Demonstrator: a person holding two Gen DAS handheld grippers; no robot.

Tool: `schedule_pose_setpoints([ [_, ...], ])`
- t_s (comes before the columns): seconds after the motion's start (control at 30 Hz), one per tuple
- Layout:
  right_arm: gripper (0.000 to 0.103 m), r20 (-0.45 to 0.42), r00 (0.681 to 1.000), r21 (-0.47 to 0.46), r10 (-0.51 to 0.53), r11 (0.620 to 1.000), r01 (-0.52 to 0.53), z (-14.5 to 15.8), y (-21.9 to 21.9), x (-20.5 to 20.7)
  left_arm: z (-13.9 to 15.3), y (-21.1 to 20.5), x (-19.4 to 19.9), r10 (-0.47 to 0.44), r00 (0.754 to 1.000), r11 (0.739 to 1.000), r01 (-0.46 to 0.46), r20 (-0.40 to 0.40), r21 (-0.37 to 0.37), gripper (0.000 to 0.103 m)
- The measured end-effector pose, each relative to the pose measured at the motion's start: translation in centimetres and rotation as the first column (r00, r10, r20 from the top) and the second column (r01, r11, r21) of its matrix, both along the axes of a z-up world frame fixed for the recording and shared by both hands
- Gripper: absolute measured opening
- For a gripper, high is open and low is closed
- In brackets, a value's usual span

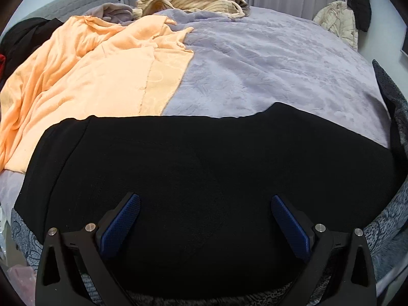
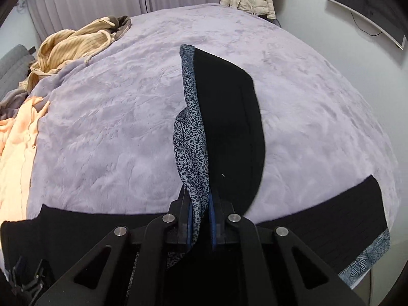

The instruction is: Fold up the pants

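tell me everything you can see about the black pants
The black pants are soft, matte knit fabric with a speckled blue-grey lining showing where an end is turned up. Most of the garment lies spread flat across the near edge of the lavender blanket, beside an orange garment. The right gripper is shut on a lifted end, holding it raised above the bed. The left gripper hovers open over the flat part, not gripping it.

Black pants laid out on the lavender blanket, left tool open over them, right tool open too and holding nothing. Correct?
Not quite. The right tool is shut on a lifted end of the black pants, with the speckled blue-grey lining caught between its pads, as the right wrist view shows. The rest holds: the pants lie on the lavender blanket, and the left tool is open over them.
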State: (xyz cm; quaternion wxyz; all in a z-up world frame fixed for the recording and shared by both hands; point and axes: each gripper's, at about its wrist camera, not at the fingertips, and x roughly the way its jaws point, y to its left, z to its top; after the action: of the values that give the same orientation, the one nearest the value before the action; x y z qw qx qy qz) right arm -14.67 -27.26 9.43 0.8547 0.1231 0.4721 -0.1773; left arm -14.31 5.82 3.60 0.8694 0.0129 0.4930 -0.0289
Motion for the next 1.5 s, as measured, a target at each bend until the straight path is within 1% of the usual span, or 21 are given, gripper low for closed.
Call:
schedule_pose_setpoints([
  [0.07,0.011,0.02,1.0,-0.011,-0.005,1.0,0.005,0.5,-0.3,-1.7,2.0,0.7,-1.1,0.008,1.0,0.998,-0.006,0.029,-0.07,0.103],
  [0.1,0.011,0.03,0.999,-0.021,-0.012,1.0,0.012,0.8,-0.4,-2.6,2.7,1.1,-1.6,0.023,0.998,0.998,-0.02,0.056,-0.063,0.103],
  [0.17,0.011,0.045,0.998,-0.031,-0.042,0.999,0.044,0.9,-0.9,-4.6,2.7,2.0,-1.7,0.076,0.996,0.996,-0.078,0.043,0.04,0.103],
  [0.23,0.011,0.047,0.996,-0.013,-0.081,0.997,0.082,0.6,-2.0,-6.2,1.0,4.3,-1.3,0.155,0.987,0.982,-0.15,-0.042,0.115,0.103],
  [0.27,0.011,0.042,0.994,-0.004,-0.102,0.995,0.102,0.1,-2.5,-7.1,0.3,5.8,-1.5,0.187,0.98,0.977,-0.178,-0.07,0.119,0.103],
  [0.33,0.011,0.024,0.989,0.02,-0.149,0.989,0.148,-1.1,-2.9,-9.6,0.5,7.9,-2.4,0.188,0.98,0.982,-0.184,-0.071,0.05,0.103],
  [0.47,0.011,0.027,0.987,0.003,-0.161,0.987,0.161,-3.5,-1.9,-13.1,2.9,7.4,-3.4,0.216,0.976,0.975,-0.217,0.024,0.057,0.103],
  [0.53,0.011,0.044,0.985,0.022,-0.165,0.986,0.164,-4.5,-2.0,-13.4,3.6,5.0,-2.6,0.159,0.987,0.987,-0.16,0.037,0.02,0.103],
  [0.6,0.011,0.057,0.986,0.021,-0.154,0.988,0.153,-4.9,-2.0,-12.9,3.6,0.9,-1.5,0.052,0.999,0.998,-0.052,0.014,0.026,0.103],
  [0.67,0.013,0.063,0.989,-0.009,-0.134,0.991,0.135,-4.9,-1.7,-12.5,3.4,-4.1,-1.2,-0.073,0.997,0.993,0.069,0.037,0.1,0.103],
  [0.77,0.019,0.048,0.994,-0.049,-0.101,0.993,0.103,-4.9,-1.3,-12.2,1.7,-10.9,-1.7,-0.23,0.971,0.927,0.201,0.058,0.316,0.103],
  [0.83,0.032,0.053,0.994,-0.052,-0.095,0.994,0.098,-4.8,-1.7,-13.0,0.2,-12.7,-2.0,-0.273,0.962,0.886,0.244,0.02,0.394,0.103],
  [0.9,0.064,0.065,0.991,-0.065,-0.113,0.991,0.117,-4.5,-2.4,-14.1,0.4,-11.9,-2.8,-0.28,0.959,0.885,0.243,0.037,0.397,0.103],
  [0.97,0.074,0.082,0.987,-0.098,-0.139,0.984,0.146,-4.3,-2.9,-15.2,0.8,-9.7,-3.4,-0.266,0.963,0.893,0.232,0.037,0.386,0.103],
  [1.03,0.075,0.116,0.982,-0.072,-0.148,0.985,0.157,-4.3,-3.8,-16.2,1.0,-6.9,-4.0,-0.224,0.974,0.907,0.199,0.024,0.372,0.103],
  [1.1,0.075,0.155,0.975,-0.009,-0.162,0.986,0.165,-4.4,-5.2,-16.5,0.8,-4.2,-4.5,-0.152,0.988,0.922,0.14,0.005,0.36,0.103],
  [1.23,0.076,0.232,0.942,0.192,-0.242,0.961,0.199,-4.8,-8.8,-16.6,1.9,0.8,-4.6,-0.012,0.999,0.964,0.02,-0.03,0.267,0.103],
  [1.33,0.076,0.292,0.911,0.288,-0.292,0.935,0.208,-4.9,-11.2,-16.5,3.4,3.5,-4.5,0.1,0.994,0.959,-0.107,0.039,0.264,0.103],
  [1.43,0.076,0.343,0.872,0.305,-0.35,0.919,0.249,-5.1,-13.0,-16.2,2.8,4.3,-3.3,0.165,0.986,0.942,-0.169,0.037,0.291,0.103],
  [1.47,0.071,0.355,0.865,0.301,-0.355,0.919,0.254,-5.1,-13.6,-16.0,2.7,3.7,-3.2,0.147,0.988,0.944,-0.153,0.042,0.293,0.103],
  [1.5,0.056,0.359,0.865,0.297,-0.352,0.921,0.251,-4.9,-14.0,-15.7,2.7,2.4,-3.2,0.106,0.993,0.946,-0.117,0.054,0.302,0.103],
])
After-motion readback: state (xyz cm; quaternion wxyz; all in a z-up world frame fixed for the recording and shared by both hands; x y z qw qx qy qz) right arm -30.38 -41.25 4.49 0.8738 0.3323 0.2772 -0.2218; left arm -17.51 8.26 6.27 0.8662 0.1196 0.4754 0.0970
